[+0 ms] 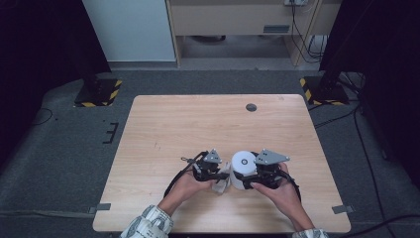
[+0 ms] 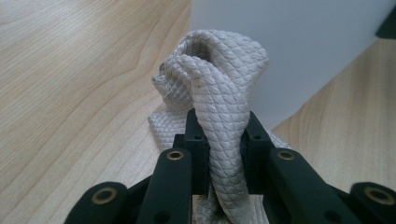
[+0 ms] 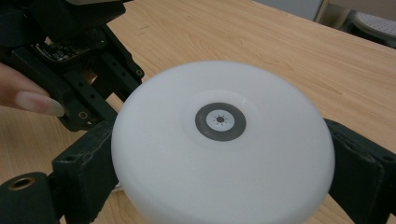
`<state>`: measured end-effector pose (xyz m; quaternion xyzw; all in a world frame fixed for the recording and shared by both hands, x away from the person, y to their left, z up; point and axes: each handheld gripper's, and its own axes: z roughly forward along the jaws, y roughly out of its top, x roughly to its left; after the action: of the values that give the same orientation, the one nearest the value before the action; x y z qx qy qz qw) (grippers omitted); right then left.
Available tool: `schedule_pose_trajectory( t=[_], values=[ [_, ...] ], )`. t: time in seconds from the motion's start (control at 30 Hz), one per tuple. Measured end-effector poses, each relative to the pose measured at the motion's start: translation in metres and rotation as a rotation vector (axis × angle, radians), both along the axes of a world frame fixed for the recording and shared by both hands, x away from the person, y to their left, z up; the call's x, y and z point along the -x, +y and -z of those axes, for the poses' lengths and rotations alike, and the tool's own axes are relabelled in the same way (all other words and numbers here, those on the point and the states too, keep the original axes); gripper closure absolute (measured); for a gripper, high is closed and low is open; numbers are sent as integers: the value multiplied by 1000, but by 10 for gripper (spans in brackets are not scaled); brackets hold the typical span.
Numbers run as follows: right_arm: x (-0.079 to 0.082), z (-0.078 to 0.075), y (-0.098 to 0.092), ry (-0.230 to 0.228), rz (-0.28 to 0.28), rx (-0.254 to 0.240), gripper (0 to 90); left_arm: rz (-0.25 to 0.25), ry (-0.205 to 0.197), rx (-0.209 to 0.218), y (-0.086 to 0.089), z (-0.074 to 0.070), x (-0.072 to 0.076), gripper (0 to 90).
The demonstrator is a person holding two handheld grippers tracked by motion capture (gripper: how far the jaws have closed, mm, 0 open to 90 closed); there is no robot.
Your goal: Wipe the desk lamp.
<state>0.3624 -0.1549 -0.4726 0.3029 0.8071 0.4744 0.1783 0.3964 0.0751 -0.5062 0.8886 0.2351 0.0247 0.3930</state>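
- Grey quilted cloth [image 2: 219, 107] is bunched at the centre of the left gripper view, pinched tight between the left gripper's [image 2: 223, 140] jaws.
- White round container [image 3: 224, 149] sits clamped between the right gripper's [image 3: 219, 186] jaws.
- Both meet at the lower middle of the wooden desk [image 1: 163, 124].

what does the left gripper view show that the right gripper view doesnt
Left gripper view: a grey quilted cloth bunched and pinched between the left gripper and its black jaws. Right gripper view: the round top of the white cylinder with its dark ring, clamped at its sides by the right gripper, plus a fingertip. Both: the white cylinder and the wooden table.
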Motion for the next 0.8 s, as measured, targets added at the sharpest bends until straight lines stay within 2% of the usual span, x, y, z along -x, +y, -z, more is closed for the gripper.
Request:
schedule_pose_trajectory(
  t=[0.1, 0.13, 0.2, 0.23, 0.3, 0.33, 0.47, 0.53, 0.6, 0.7, 0.8],
  values=[
    [0, 0, -1, 2, -2, -3, 89, -16, -15, 24, 0, -5, -1, 765],
    [-1, 0, -1, 3, -6, -2, 89, -22, -33, 55, 3, -12, -1, 765],
    [-1, 0, 0, 4, -6, -2, 90, -37, -35, 115, 7, -21, -2, 765],
    [-1, 0, 0, 6, -7, -2, 90, -37, -39, 129, 8, -23, -3, 764],
    [-1, 0, 0, 5, -11, -1, 90, -34, -35, 108, 8, -22, -4, 765],
    [-1, 0, 0, 5, -12, 0, 90, -25, -32, 74, 6, -18, -4, 765],
    [-1, 0, 0, 5, -15, 0, 90, -6, -6, 6, 1, -4, -3, 765],
    [-1, 0, 0, 6, -18, 1, 90, 1, -15, 4, 1, -5, -2, 765],
    [-1, 0, -1, 5, -21, 0, 90, 6, -28, 20, 4, -10, 0, 765],
    [-2, -1, -1, 7, -25, 1, 90, 15, -26, 30, 6, -13, 1, 765],
    [-3, -1, -1, 7, -23, 4, 90, 34, -29, 17, 4, -14, 5, 765]
  ],
)
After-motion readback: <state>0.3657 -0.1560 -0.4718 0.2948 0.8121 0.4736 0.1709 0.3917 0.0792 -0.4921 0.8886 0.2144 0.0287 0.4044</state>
